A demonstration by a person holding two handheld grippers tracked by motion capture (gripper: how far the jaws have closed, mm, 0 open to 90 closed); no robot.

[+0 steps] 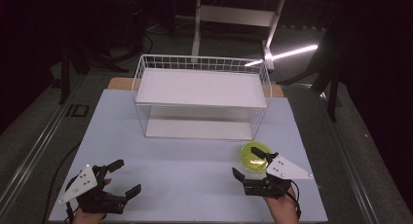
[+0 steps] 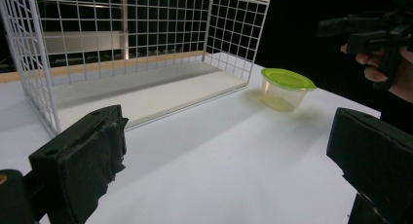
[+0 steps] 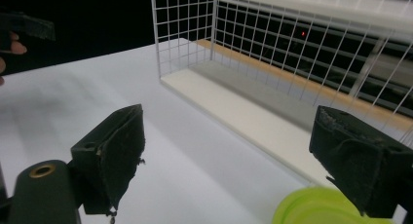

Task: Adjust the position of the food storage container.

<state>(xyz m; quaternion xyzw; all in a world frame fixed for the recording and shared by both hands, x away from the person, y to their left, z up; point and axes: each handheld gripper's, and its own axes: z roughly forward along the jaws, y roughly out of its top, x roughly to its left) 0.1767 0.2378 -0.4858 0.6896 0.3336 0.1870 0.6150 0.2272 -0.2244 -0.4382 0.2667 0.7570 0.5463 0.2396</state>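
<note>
wire shelf (image 1: 202, 95), green tub (image 1: 255, 156), open tongs (image 1: 125, 177)

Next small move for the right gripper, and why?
Probably ease the right gripper forward and lower it over the green-lidded container. Its jaws stand wide open, and the container sits just ahead by one jaw, untouched, in front of the wire shelf. The left gripper is open and farther off.

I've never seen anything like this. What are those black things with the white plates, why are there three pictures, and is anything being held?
No robot here: a person holds a hand-operated claw in each hand, the left claw and right claw. One camera looks down from above; the other two ride on the claws, looking along their black jaws. On the pale table stand a white wire shelf rack and a small clear tub with a lime-green lid, just ahead of the right claw. Both claws are open, holding nothing.
</note>
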